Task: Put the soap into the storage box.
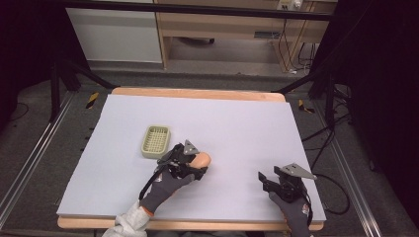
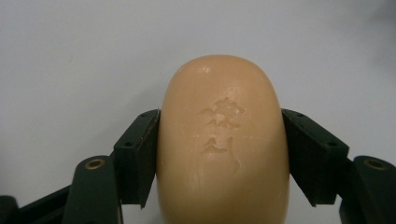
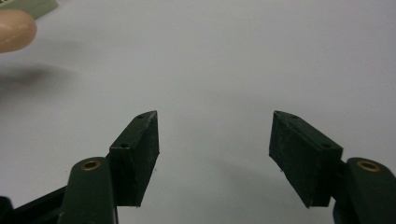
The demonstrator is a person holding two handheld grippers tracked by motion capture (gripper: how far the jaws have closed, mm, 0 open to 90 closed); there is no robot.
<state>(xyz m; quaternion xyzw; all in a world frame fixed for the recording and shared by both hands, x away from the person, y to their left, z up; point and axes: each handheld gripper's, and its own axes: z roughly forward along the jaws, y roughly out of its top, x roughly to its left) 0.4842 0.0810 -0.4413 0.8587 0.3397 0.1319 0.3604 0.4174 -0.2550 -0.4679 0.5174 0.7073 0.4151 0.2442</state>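
Left tool (image 1: pixel 197 165) pinching a bar of soap (image 2: pixel 222 144) across its width, both jaws pressed flat against the bar's long sides, the rounded end jutting out past the jaw tips. Bar apparently held at or just above the pale tabletop (image 1: pixel 237 123), whether lifted or resting hard to tell. Just beyond and to the far left of that tool, a pale green soap dish (image 1: pixel 156 140) with a slotted floor, near the bar but apart from it. By the look of it, the carrying step in hand: soap gripped, dish not yet reached. Next move likely calling for a short swing toward the dish, bar kept level, lowered into the slotted tray before any release; a slick surface, so a steady squeeze needed to avoid a slip. Right tool (image 3: pixel 215 149) spread wide with nothing between the jaws, hovering over bare tabletop well apart from the soap, its own view catching the bar's tip and a corner of the dish at far upper left. Embossed mark pressed into the top of the soap, resembling characters, too soft to read.
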